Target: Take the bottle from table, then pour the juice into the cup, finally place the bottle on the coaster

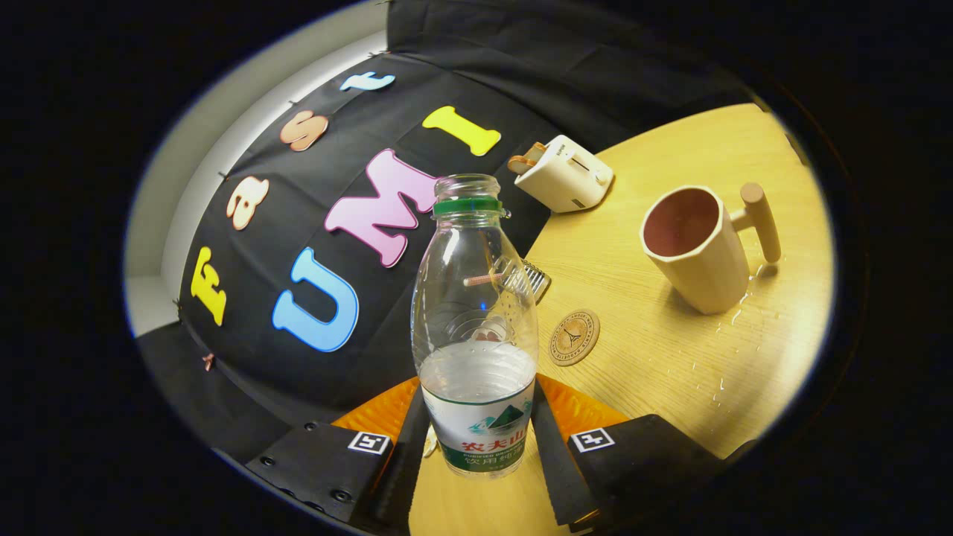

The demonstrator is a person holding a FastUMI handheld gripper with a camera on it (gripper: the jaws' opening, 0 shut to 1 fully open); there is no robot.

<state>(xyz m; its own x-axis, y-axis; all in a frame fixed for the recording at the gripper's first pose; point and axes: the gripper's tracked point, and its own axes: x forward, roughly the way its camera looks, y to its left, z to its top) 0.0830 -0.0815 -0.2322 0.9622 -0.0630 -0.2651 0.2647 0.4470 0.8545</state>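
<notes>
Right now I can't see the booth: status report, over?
Gripper shut on bottle, cap off, part full. Cup and coaster ahead on table. Water spilled by cup; path clear.

bottle (476,327) base hidden between fingers (406,454) | comb-like item (532,279) possibly, partly hidden

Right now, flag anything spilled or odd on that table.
Clear droplets lie on the table beside the cup, near its handle: it looks like a spill. The uncapped bottle sits between the gripper fingers, both pressed on it. The coaster looks dry.
</notes>
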